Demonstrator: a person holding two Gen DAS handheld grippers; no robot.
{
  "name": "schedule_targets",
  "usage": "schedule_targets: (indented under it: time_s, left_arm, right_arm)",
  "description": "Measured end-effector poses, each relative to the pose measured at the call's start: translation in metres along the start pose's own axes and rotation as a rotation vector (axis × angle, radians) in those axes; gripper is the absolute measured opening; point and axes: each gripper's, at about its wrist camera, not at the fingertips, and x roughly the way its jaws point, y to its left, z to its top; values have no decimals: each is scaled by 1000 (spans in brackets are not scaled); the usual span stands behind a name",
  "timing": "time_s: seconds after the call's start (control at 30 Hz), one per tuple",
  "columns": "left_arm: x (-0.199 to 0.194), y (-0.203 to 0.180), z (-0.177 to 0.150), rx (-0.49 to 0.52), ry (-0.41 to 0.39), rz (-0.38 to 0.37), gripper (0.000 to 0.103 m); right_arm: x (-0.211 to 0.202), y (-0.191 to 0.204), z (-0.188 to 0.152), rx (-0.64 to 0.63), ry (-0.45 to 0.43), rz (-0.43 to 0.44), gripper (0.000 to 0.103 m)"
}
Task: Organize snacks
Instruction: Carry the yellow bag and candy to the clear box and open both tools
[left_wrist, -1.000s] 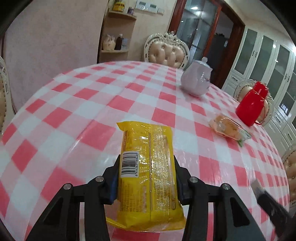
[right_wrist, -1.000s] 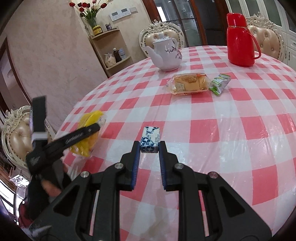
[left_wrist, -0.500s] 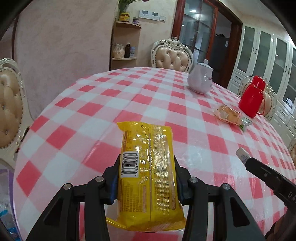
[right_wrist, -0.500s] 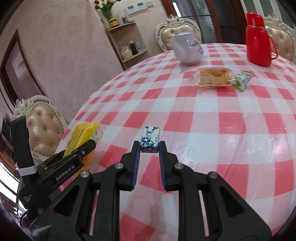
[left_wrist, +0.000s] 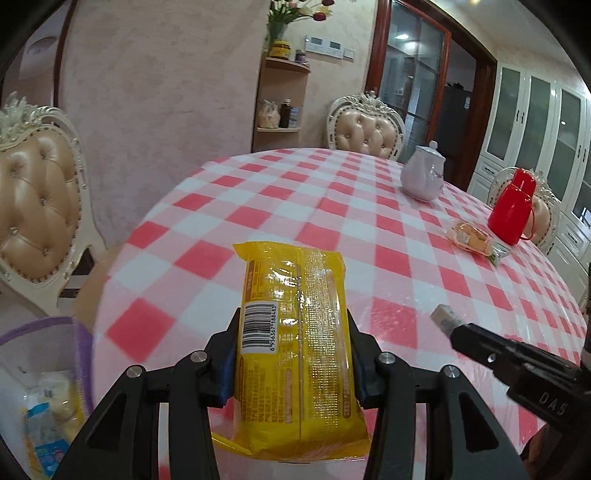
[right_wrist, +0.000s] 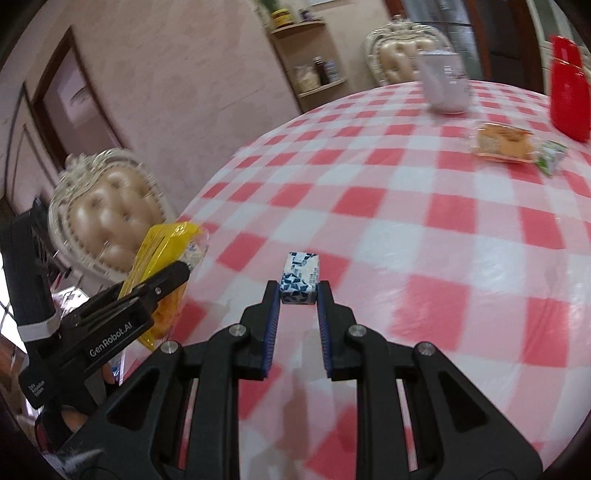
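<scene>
Both grippers are loaded: the left gripper (left_wrist: 291, 354) clamps a yellow pack (left_wrist: 295, 343) lengthwise, held above the checked table's (left_wrist: 295, 206) near edge, while the right gripper (right_wrist: 298, 295) pinches a small blue-white packet (right_wrist: 300, 277) at its fingertips. Farther back, a wrapped cake (right_wrist: 504, 142) lies beside a green sachet (right_wrist: 552, 157).

A red-and-white checked counter (left_wrist: 303, 206) fills the middle of the frame. At upper right stand a white teapot (left_wrist: 423, 177) and a red thermos (left_wrist: 511, 210). A tufted chair (left_wrist: 35, 199) sits at far left, a corner shelf (left_wrist: 282, 98) at top centre.
</scene>
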Motion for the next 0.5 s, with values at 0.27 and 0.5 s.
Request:
schedule_targets:
  time_s: [0.27,0.5]
  left_arm:
    - [-30,55,-15,-36,-10,83,48]
    - [-47,100,-25,-98,-12,138,48]
  right_arm:
    - [14,61,-19,-100,68,141,24]
    - [23,106,-36,-178,108,219,24]
